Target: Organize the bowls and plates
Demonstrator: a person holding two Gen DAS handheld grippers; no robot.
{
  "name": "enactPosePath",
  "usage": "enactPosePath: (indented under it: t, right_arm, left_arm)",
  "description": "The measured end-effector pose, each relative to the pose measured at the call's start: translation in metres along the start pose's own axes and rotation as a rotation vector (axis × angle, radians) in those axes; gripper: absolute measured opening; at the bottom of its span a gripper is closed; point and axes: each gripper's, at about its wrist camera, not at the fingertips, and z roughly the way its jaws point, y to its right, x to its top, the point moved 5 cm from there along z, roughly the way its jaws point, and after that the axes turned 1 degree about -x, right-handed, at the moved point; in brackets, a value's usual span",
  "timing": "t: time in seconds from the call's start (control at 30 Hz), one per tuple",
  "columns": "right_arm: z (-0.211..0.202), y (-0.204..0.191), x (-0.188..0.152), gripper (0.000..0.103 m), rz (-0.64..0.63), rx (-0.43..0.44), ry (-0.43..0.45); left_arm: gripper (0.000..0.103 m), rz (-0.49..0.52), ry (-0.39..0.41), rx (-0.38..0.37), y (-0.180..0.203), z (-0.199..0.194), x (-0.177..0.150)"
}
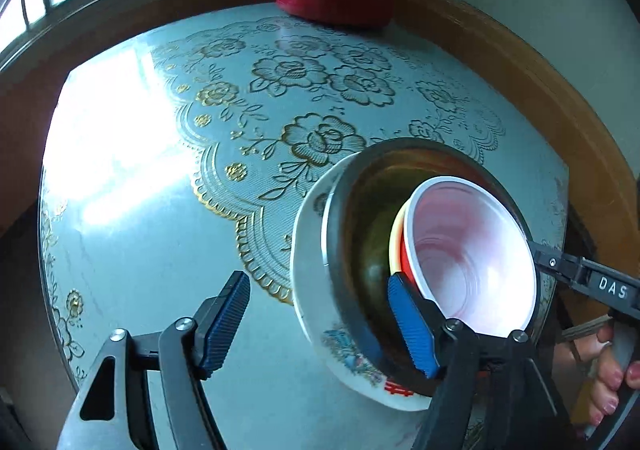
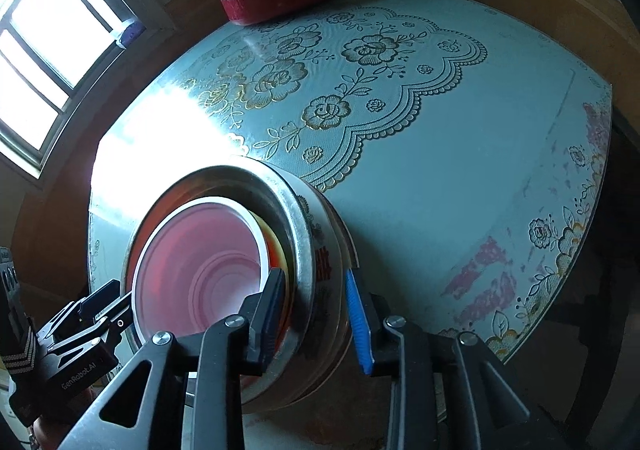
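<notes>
While our left gripper (image 1: 320,326) stood spread wide and held nothing, one pad inside the metal bowl (image 1: 352,242), the nested stack sat at the table's (image 1: 140,250) five o'clock. Our right gripper's (image 2: 316,324) fingers straddled the white plate (image 1: 316,330) rim; we could not tell whether they pinched it.

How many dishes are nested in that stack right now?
4 visible: a white ceramic plate at the bottom, a steel bowl on it, a yellow-rimmed dish inside, and a red cup innermost. More could be hidden underneath.
</notes>
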Motion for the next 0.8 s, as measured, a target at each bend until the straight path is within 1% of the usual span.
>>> enactPosePath:
  t: [0.1,0.17,0.27,0.33,0.37,0.43,0.5,0.6,0.67,0.73,0.8]
  right_arm:
    - [-0.002,-0.006,-0.001,0.031,-0.011,0.000,0.008]
    - [-0.008,-0.009,0.000,0.031,-0.017,-0.013,0.034]
    - [-0.019,-0.014,0.002,0.032,-0.027,-0.049,0.080]
    - [-0.026,-0.017,0.002,0.033,-0.026,-0.060,0.105]
    - [-0.029,-0.018,0.001,0.035,-0.026,-0.062,0.115]
    - [-0.036,-0.024,-0.002,0.037,-0.031,-0.066,0.139]
    - [-0.042,-0.029,-0.006,0.038,-0.037,-0.068,0.157]
    - [-0.049,-0.038,-0.014,0.042,-0.074,-0.077,0.178]
    - [-0.047,-0.042,-0.016,0.049,-0.116,-0.109,0.176]
    - [-0.040,-0.039,-0.018,0.049,-0.150,-0.174,0.151]
    - [-0.036,-0.034,-0.020,0.049,-0.169,-0.197,0.141]
  left_arm:
    - [0.074,-0.030,-0.016,-0.002,-0.007,0.000,-0.003]
    - [0.076,-0.034,-0.013,-0.002,-0.008,-0.004,-0.005]
    - [0.082,-0.022,0.002,0.000,-0.007,-0.012,-0.008]
    - [0.088,-0.007,0.014,0.006,-0.005,-0.017,-0.009]
    - [0.090,0.000,0.021,0.009,-0.005,-0.020,-0.010]
    - [0.098,0.013,0.035,0.015,-0.003,-0.025,-0.011]
    - [0.103,0.022,0.049,0.019,-0.002,-0.030,-0.013]
    - [0.103,0.020,0.063,0.023,-0.002,-0.037,-0.016]
    - [0.103,-0.003,0.059,0.022,-0.006,-0.038,-0.019]
    - [0.103,-0.036,0.060,0.033,-0.011,-0.038,-0.023]
    - [0.103,-0.058,0.073,0.058,-0.016,-0.040,-0.027]
